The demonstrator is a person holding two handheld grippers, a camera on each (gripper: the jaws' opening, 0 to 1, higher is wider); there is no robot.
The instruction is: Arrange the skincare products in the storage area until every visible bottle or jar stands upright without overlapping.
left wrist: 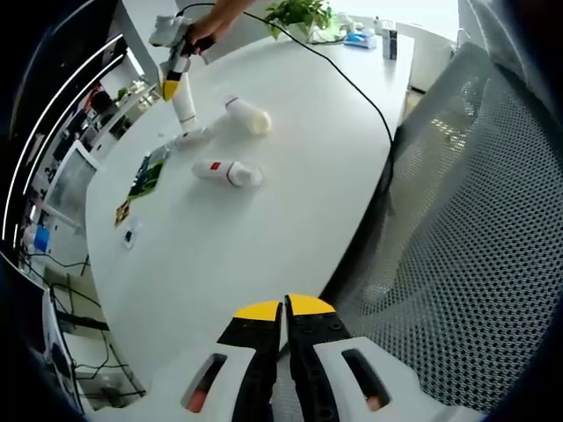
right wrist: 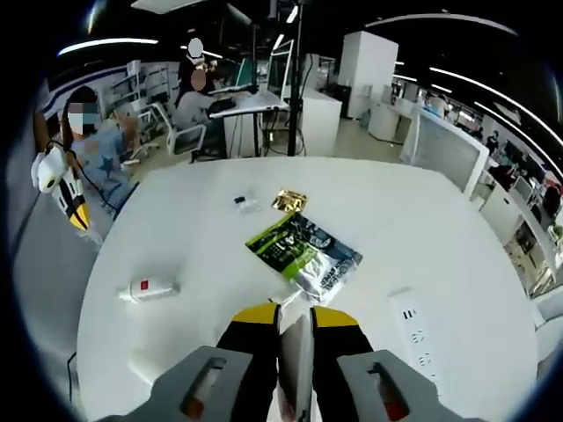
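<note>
The right gripper (left wrist: 177,69), clamped on an upright white tube (left wrist: 186,110), could topple it on release beside two lying bottles (left wrist: 227,171), while the left gripper (left wrist: 283,309) waits nearly closed and empty
</note>
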